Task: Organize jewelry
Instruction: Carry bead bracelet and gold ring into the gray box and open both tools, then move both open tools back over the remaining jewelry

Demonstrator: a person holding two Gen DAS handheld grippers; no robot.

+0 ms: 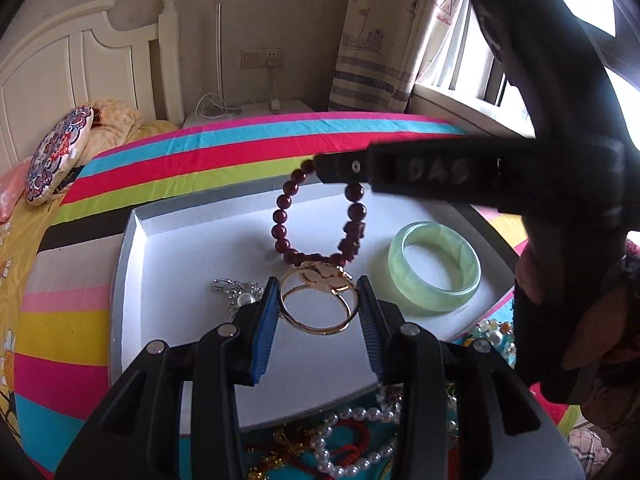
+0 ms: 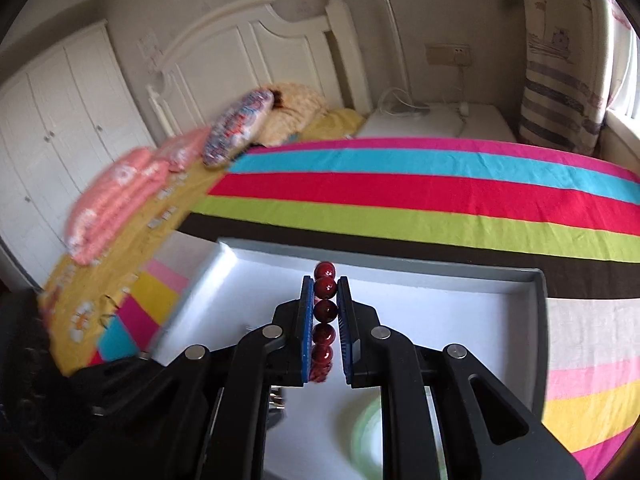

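Note:
A white shallow tray (image 1: 168, 264) lies on the striped bedspread. My right gripper (image 2: 325, 292) is shut on a dark red bead bracelet (image 2: 325, 312). In the left wrist view the bracelet (image 1: 280, 216) hangs from that gripper's fingers (image 1: 340, 168) above the tray. My left gripper (image 1: 318, 300) is open, its jaws on either side of a gold bangle (image 1: 316, 304) that seems to rest on the tray; touching cannot be told. A pale green jade bangle (image 1: 434, 266) lies on the tray at right, blurred in the right wrist view (image 2: 368, 432). A silver pearl brooch (image 1: 238, 292) lies left.
A pile of pearl strands and red cord jewelry (image 1: 352, 440) lies on the bedspread in front of the tray. The striped bedspread (image 2: 420, 192) extends beyond. Pillows (image 1: 60, 152) sit at the white headboard (image 1: 80, 64). A window (image 1: 480, 48) is at right.

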